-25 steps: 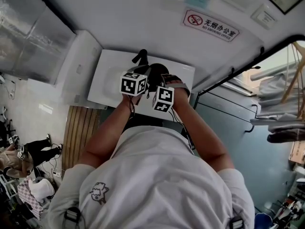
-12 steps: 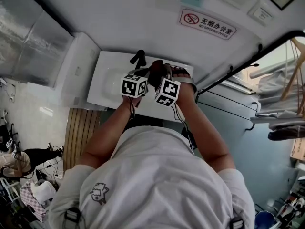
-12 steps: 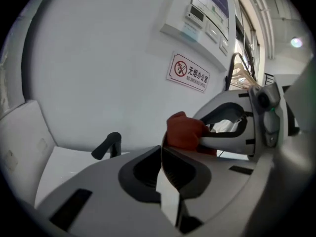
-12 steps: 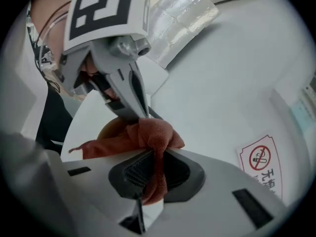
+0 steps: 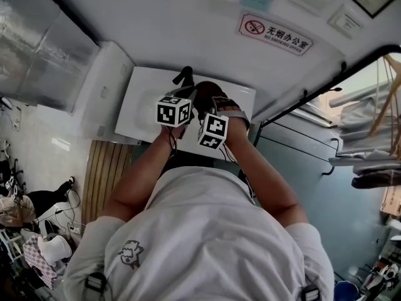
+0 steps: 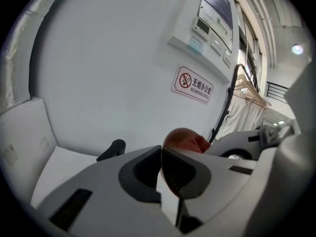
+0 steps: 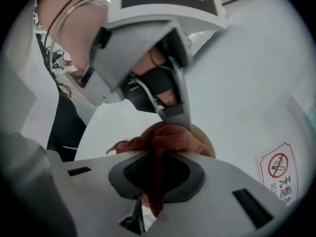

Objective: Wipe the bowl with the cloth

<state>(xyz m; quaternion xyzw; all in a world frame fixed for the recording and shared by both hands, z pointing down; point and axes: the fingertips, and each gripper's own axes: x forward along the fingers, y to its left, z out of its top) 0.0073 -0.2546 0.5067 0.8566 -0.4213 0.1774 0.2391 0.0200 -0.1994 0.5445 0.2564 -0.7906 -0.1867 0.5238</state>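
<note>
Two hand-held grippers meet just past the person's white shirt [image 5: 200, 231], with both forearms reaching toward twelve o'clock in the head view. Nearest, the right gripper [image 7: 155, 154] is clenched on a rust-brown terry cloth [image 7: 168, 139]. A fold of it runs down between the jaws, and the rest bunches up beyond the tips, against the bowl. Just beyond, at twelve o'clock from those jaws, is the small round reddish-brown bowl [image 7: 210, 144], smooth and slightly shiny, over a white basin top [image 5: 141, 96]. Whether it rests on that surface cannot be told. The left gripper [image 6: 162, 152] comes in from twelve o'clock in the right gripper view, and its jaws have just been closing. They pinch the bowl's thin rim, apparently one jaw inside and one outside. The bowl looks light, rigid and slick, so it is likely to pivot or slip in a rim pinch if the wiping presses hard. It may also break if dropped on the hard basin, so the hold belongs deep on the rim, with the wall well between the pads. The cloth is soft, limp and grippy, and pinching a thick fold near its middle leaves a wad free to press into the bowl. Farther off, a black tap lever [image 5: 183, 75] stands at eleven o'clock from the bowl. A red-and-white no-smoking sign [image 5: 277, 34] hangs on the pale wall at one o'clock.
</note>
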